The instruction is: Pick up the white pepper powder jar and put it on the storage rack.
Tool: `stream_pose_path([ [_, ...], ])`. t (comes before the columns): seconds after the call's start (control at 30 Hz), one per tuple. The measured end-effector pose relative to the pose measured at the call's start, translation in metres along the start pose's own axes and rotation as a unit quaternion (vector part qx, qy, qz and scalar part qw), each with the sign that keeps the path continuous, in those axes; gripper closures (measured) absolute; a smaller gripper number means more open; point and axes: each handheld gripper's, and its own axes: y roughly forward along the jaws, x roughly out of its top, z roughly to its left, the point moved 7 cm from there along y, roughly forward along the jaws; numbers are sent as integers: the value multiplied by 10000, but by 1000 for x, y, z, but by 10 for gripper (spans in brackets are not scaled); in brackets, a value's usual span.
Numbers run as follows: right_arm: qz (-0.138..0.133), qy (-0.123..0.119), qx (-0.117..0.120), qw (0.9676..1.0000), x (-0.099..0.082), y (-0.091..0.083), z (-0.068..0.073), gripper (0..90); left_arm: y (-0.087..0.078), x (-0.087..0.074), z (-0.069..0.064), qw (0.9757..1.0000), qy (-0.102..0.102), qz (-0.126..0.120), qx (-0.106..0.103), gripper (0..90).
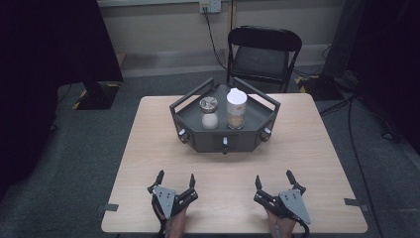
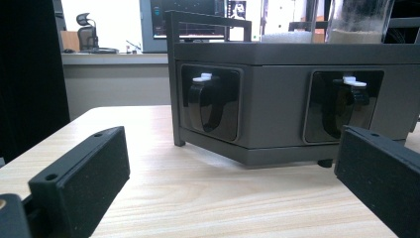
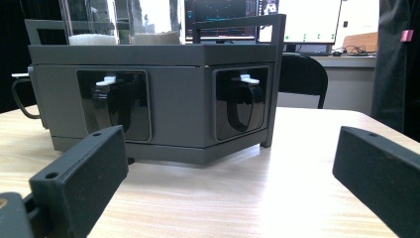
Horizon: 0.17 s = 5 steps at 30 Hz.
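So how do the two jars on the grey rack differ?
The left jar is short with a metal lid, while the right jar is tall with a white lid. The left jar holds white contents, the right jar tan contents at its bottom. Both stand upright, side by side, on the rack.

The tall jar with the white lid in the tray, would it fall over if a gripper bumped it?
Probably, if bumped near the top. The tall jar is narrow for its height, and its brownish filling sits low, which should steady it a little. The clear wall looks smooth, so it may be slippery. The grey tray has railings that might catch it.
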Motion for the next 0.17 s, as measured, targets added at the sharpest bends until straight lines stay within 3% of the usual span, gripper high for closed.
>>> stream_pose_path([
  [0.17, -3, 0, -7, 10000, 0, 0, 0, 0, 0, 0, 0, 10000, -3, 2, -24, 0],
])
